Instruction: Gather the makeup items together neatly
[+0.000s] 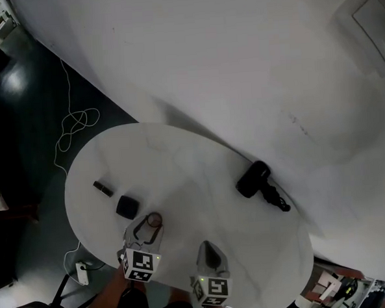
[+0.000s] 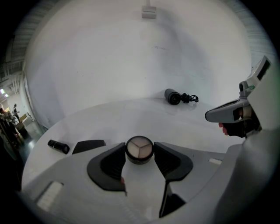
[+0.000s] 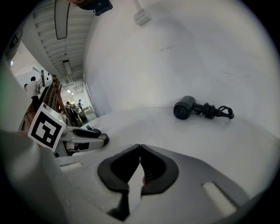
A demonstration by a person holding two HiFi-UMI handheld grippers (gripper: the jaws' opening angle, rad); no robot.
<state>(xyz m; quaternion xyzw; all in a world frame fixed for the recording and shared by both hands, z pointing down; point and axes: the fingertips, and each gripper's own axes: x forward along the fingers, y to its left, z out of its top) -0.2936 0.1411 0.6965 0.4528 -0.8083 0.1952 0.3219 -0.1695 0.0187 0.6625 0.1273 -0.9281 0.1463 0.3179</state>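
My left gripper (image 1: 151, 224) (image 2: 140, 151) is shut on a small round compact (image 1: 155, 219) (image 2: 139, 149) with a three-part beige pan, held just above the round white table (image 1: 181, 177) near its front left. A black square compact (image 1: 126, 206) (image 2: 89, 145) and a short black tube (image 1: 103, 188) (image 2: 58, 146) lie to the left of it. My right gripper (image 1: 210, 254) (image 3: 140, 149) hangs over the table's front edge, shut, with nothing between its pads. The left gripper (image 3: 87, 136) shows at the left of the right gripper view.
A black hair dryer (image 1: 252, 179) (image 2: 173, 96) (image 3: 184, 108) with its coiled cord (image 1: 275, 199) (image 3: 215, 110) lies at the table's far right by the white wall. A white cable (image 1: 74, 128) and a power strip (image 1: 81, 274) lie on the dark floor at the left.
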